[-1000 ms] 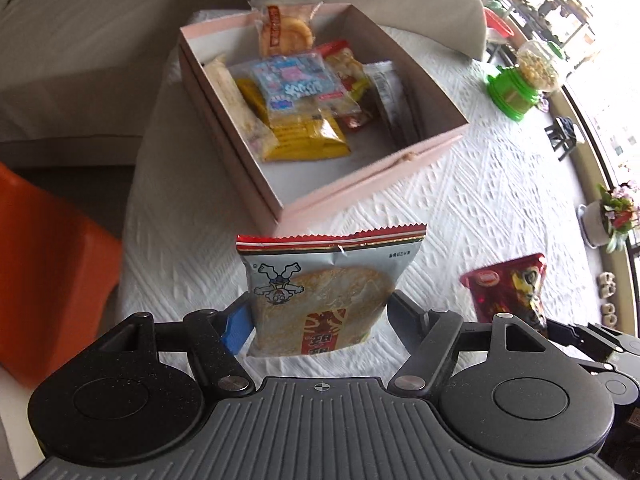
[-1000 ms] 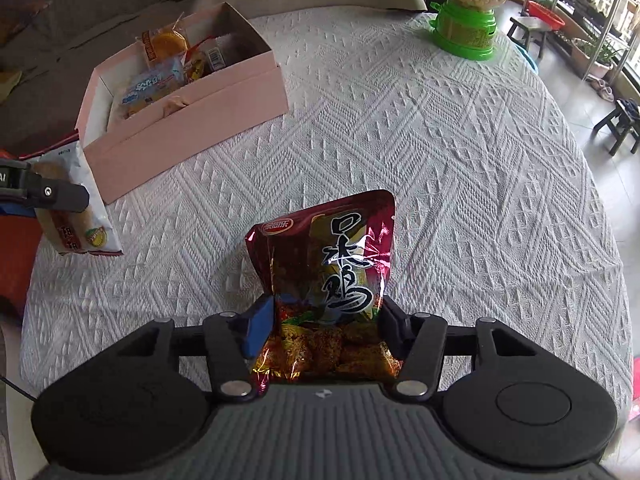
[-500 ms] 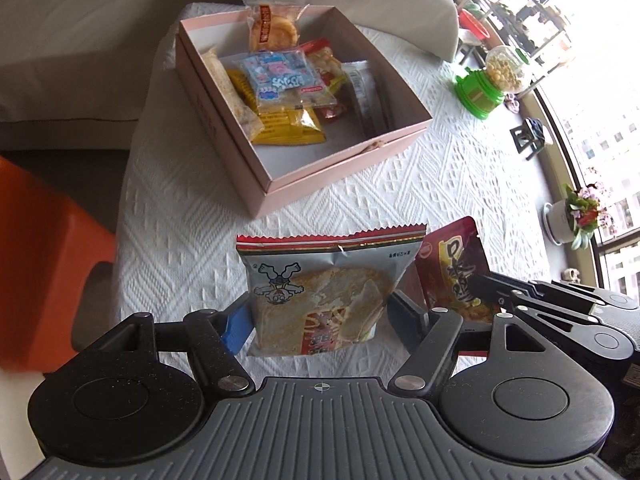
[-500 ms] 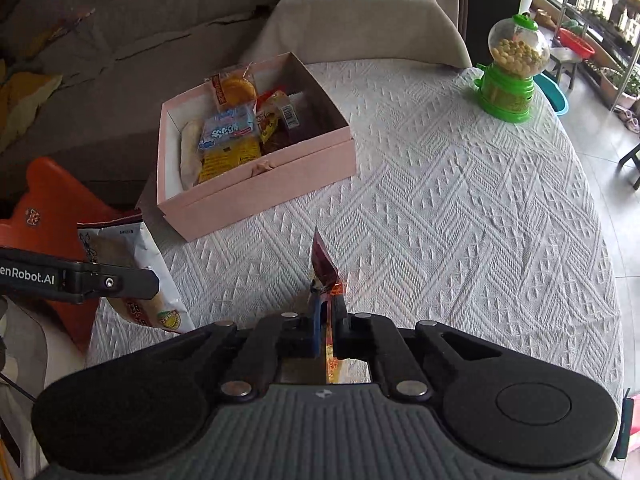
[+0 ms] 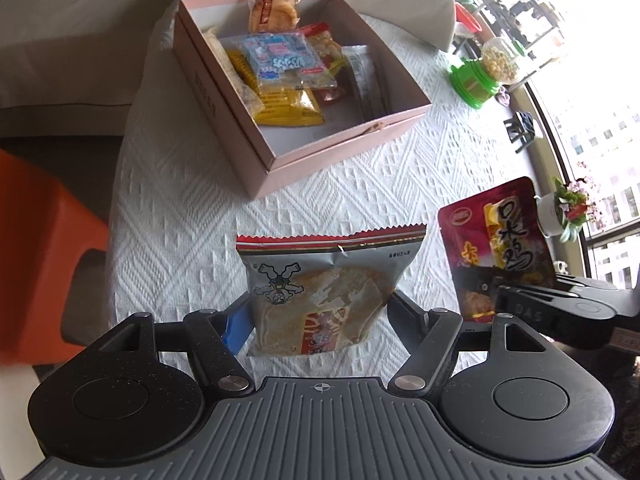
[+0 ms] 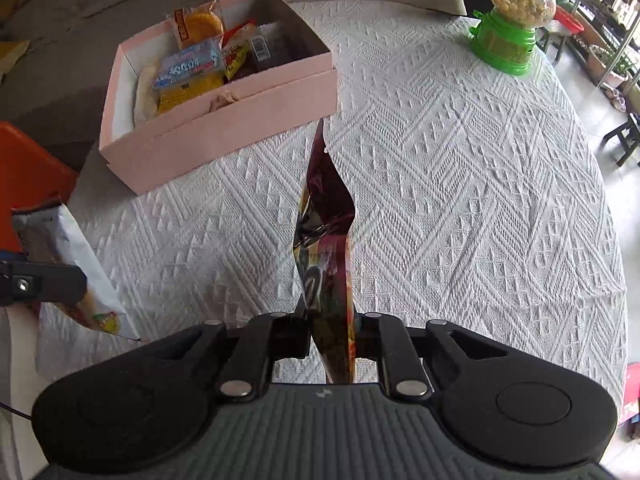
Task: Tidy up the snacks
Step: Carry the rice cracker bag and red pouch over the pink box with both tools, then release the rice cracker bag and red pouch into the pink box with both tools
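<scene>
My left gripper (image 5: 318, 316) is shut on a grey rice-cracker packet (image 5: 324, 288) with a red top edge, held above the white tablecloth in front of the pink box (image 5: 340, 152). The box holds several snack packets. My right gripper (image 6: 330, 332) is shut on a dark red snack bag (image 6: 328, 240), held edge-on above the table; the bag shows face-on in the left wrist view (image 5: 496, 240). The pink box (image 6: 224, 128) lies ahead and to the left in the right wrist view, and the rice-cracker packet (image 6: 72, 256) hangs at the far left.
A green candy dispenser (image 6: 508, 28) stands at the table's far right. An orange chair (image 5: 36, 248) sits off the table's left edge. A grey sofa (image 5: 80, 32) lies behind the table. A flower pot (image 5: 568, 208) stands by the window on the right.
Both grippers have moved closer to the pink box with their packets. The red bag, flat on the table a second ago, is now lifted and held edge-on by the right gripper.
</scene>
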The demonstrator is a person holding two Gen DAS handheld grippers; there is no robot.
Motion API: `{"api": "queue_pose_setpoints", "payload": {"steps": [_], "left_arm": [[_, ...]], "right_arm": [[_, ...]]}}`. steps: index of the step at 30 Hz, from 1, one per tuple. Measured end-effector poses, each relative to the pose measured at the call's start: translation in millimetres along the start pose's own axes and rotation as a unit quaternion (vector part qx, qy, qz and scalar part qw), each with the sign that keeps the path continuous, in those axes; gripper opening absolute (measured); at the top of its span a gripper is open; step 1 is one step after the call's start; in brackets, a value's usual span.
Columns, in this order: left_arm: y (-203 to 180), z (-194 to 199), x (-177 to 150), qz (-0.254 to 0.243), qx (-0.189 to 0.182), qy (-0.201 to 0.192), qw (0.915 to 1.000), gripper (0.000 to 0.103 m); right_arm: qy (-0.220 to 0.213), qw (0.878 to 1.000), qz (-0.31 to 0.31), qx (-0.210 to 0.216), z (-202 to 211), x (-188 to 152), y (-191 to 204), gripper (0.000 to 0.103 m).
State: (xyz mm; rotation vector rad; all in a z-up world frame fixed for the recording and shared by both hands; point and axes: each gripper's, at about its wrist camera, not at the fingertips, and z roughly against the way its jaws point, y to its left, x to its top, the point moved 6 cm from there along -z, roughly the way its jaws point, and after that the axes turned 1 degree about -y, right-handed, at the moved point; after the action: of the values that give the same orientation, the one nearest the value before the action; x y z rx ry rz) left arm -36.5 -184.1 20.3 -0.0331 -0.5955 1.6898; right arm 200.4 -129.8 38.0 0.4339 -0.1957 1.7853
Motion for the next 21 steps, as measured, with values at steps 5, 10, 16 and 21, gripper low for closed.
{"api": "queue_pose_setpoints", "payload": {"steps": [5, 10, 16, 21], "left_arm": [[-7, 49, 50, -0.016, -0.014, -0.067, 0.9976, 0.077], [-19, 86, 133, -0.055, -0.031, -0.126, 0.9901, 0.077], [-13, 34, 180, -0.073, -0.005, -0.102, 0.9921, 0.076], [-14, 30, 153, -0.083, -0.019, -0.106, 0.9907, 0.075]], "right_arm": [[-0.061, 0.995, -0.028, 0.072, 60, 49, 19, 0.013], [-0.119, 0.978, -0.062, 0.162, 88, 136, 44, 0.015], [-0.120, 0.980, -0.096, 0.125, 54, 173, 30, 0.062], [-0.145, 0.989, -0.019, 0.039, 65, 123, 30, 0.062]]}}
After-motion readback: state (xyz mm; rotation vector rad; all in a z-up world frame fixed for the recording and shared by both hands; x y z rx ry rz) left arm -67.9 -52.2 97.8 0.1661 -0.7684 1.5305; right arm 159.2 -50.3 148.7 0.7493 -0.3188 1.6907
